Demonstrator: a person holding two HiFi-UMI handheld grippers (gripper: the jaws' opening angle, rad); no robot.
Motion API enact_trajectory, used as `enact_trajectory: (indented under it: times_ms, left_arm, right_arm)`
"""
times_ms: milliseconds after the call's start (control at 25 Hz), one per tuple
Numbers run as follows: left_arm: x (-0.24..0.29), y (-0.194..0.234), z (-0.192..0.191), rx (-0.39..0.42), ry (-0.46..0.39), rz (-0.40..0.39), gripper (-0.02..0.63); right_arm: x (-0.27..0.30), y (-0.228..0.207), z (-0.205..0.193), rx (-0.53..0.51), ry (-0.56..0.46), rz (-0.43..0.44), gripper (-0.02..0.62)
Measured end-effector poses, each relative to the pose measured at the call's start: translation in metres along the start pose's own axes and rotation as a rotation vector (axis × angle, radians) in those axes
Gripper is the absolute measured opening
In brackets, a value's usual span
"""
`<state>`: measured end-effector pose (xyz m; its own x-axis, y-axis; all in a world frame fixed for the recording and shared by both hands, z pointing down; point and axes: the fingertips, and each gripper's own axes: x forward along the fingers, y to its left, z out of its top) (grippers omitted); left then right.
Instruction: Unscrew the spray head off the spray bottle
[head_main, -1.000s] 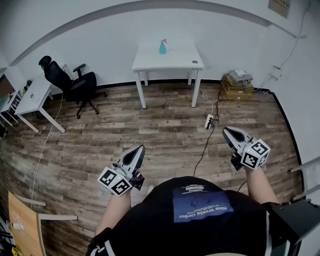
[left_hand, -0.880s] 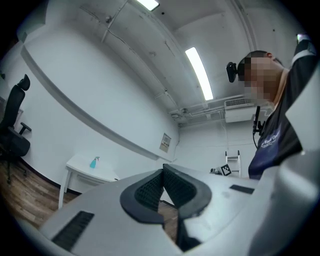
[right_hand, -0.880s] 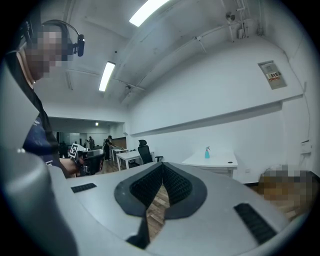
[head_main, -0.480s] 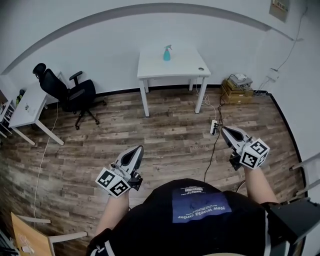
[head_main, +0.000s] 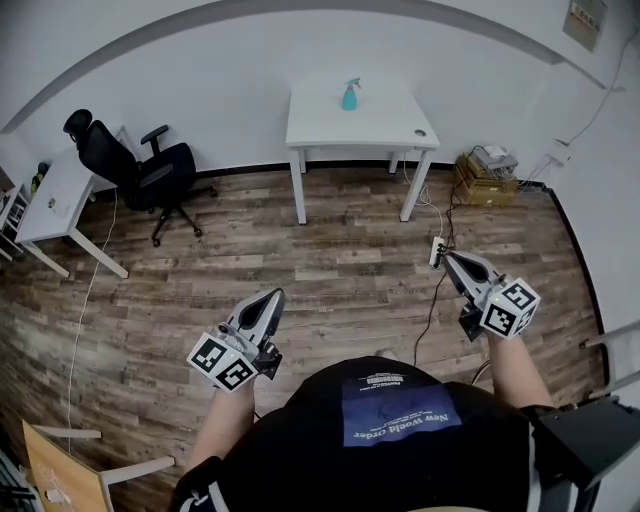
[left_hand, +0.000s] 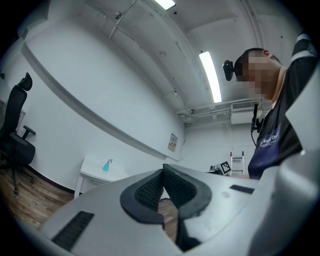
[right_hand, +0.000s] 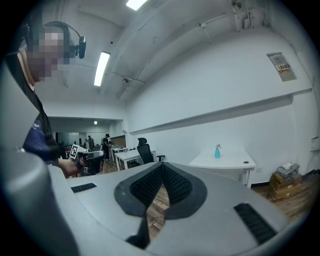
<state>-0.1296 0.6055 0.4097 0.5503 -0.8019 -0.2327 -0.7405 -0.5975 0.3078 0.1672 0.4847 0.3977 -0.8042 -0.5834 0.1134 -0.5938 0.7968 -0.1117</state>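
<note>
Closing on desk (head_main: 392, 122); spray bottle (head_main: 350, 96) nearer than second ago, still well apart. My left claw (head_main: 270, 300), right claw (head_main: 455, 262) both pinched closed, holding nothing. Unscrewing not begun.

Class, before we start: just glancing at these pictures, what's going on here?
A person stands on the wooden floor with a gripper in each hand. The left hand-held gripper and the right hand-held gripper are both shut and empty. The spray bottle stands on the white table across the room, well away from both, with its spray head on. Nothing is being handled yet.
</note>
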Motion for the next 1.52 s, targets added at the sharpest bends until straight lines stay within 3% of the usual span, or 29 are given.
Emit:
enact_trajectory:
  times_ms: [320,640,920,1240,1520]
  left_arm:
    - [0.052,0.025,0.001,0.047,0.001,0.074,0.0]
    - [0.164,0.025,-0.006,0.058,-0.033,0.106,0.0]
    - [0.246,0.023,-0.026,0.038,-0.022,0.1,0.0]
    - [0.292,0.04,-0.041,0.029,0.001,0.084,0.0]
    - [0.31,0.1,-0.037,-0.013,-0.011,0.034,0.0]
  right_arm:
    - [0.045,-0.063,0.005,0.01,-0.019,0.086,-0.005]
    - [0.065,-0.168,0.043,-0.032,-0.046,0.16,-0.005]
    - [0.064,-0.245,0.045,-0.021,-0.037,0.176,-0.005]
    - [0.072,-0.298,0.034,0.004,-0.014,0.135,-0.005]
    - [0.116,-0.303,0.044,-0.022,-0.008,0.09,-0.005]
